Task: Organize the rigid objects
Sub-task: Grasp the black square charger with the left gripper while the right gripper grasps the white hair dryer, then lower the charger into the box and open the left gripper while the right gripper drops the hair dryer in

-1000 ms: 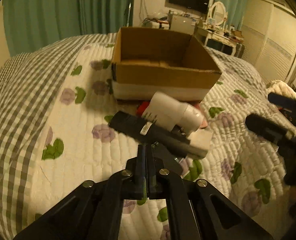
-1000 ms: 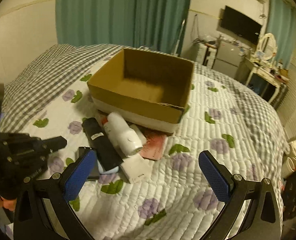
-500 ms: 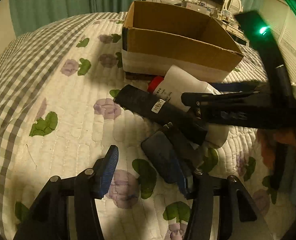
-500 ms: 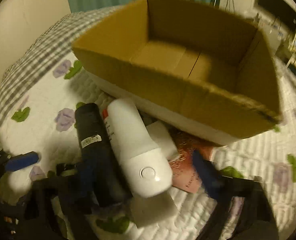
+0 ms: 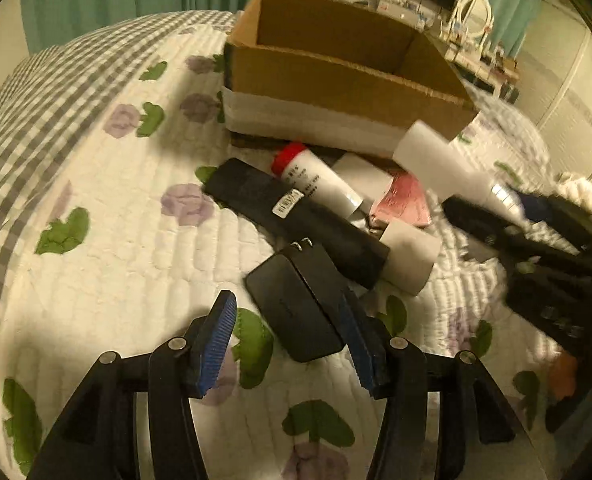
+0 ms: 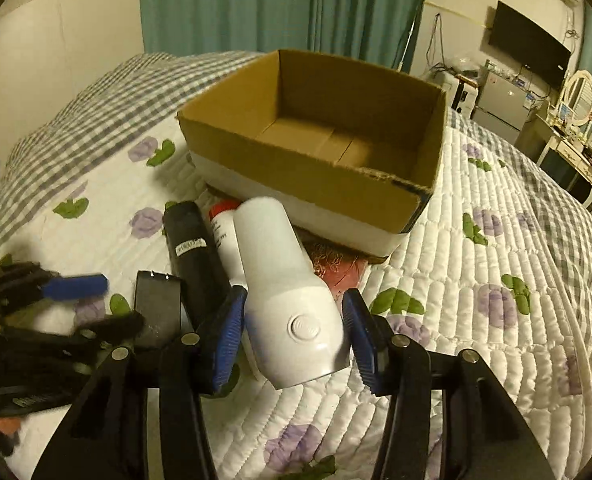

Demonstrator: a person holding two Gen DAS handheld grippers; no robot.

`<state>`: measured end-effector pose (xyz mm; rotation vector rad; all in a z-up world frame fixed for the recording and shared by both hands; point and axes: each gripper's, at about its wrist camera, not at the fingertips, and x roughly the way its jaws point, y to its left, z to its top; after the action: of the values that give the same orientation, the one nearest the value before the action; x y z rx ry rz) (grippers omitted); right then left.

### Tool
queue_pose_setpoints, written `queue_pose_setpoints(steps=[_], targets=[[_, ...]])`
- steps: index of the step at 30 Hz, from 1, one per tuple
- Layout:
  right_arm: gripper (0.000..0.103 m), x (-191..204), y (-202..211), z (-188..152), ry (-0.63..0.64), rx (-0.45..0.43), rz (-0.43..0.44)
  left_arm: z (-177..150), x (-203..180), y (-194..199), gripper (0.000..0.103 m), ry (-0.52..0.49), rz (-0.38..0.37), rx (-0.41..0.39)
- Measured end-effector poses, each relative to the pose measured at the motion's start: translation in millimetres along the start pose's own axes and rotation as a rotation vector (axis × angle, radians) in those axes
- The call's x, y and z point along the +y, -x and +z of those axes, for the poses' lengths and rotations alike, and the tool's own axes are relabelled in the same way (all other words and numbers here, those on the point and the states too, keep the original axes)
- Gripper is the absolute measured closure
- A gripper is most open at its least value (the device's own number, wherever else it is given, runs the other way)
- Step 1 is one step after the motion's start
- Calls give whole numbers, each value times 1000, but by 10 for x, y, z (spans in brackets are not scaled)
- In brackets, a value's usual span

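Apparently, the white bottle (image 6: 291, 304) is clasped by the right tool (image 6: 293, 338) for the cardboard box (image 6: 316, 160), while the left tool (image 5: 291, 340) is held wide open, empty, around the black charger (image 5: 296, 308).

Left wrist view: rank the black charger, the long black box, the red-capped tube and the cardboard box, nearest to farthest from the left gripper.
From the left gripper:
1. Black charger, by the right finger.
2. Long black box, just beyond.
3. Red-capped tube, behind that.
4. Cardboard box, farthest back.

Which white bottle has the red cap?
The thinner white bottle lying beside the long black box; its red cap points toward the cardboard box. The fatter white bottle, between the right tongs, shows none.
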<state>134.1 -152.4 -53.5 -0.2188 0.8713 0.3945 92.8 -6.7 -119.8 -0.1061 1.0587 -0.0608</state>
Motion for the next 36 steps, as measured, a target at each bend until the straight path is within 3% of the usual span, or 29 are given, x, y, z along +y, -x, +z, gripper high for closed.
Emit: queue_pose_setpoints(steps=[2, 3, 6, 10, 13, 15, 21, 28, 36], targets=[[54, -32, 53, -17, -11, -5, 8, 12, -31, -108, 47, 12, -22, 19], [54, -63, 86, -36, -14, -7, 9, 22, -41, -186, 41, 26, -42, 37], [54, -92, 107, -40, -33, -14, 17, 35, -91, -332, 35, 27, 6, 42], [54, -135, 110, -51, -61, -15, 34, 17, -191, -574, 28, -55, 47, 68], [54, -111, 112, -61, -55, -18, 33, -3, -228, -516, 36, -75, 68, 44], [54, -101, 128, -69, -52, -22, 36, -6, -188, -426, 47, -58, 44, 33], [54, -83, 170, -91, -58, -29, 38, -47, -98, -127, 63, -64, 10, -21], [54, -41, 290, -105, -67, -42, 14, -78, -157, 185, 65, -112, 1, -88], [54, -100, 643, 135, -71, -119, -32, 325, -202, 654, 65, -146, -9, -234]])
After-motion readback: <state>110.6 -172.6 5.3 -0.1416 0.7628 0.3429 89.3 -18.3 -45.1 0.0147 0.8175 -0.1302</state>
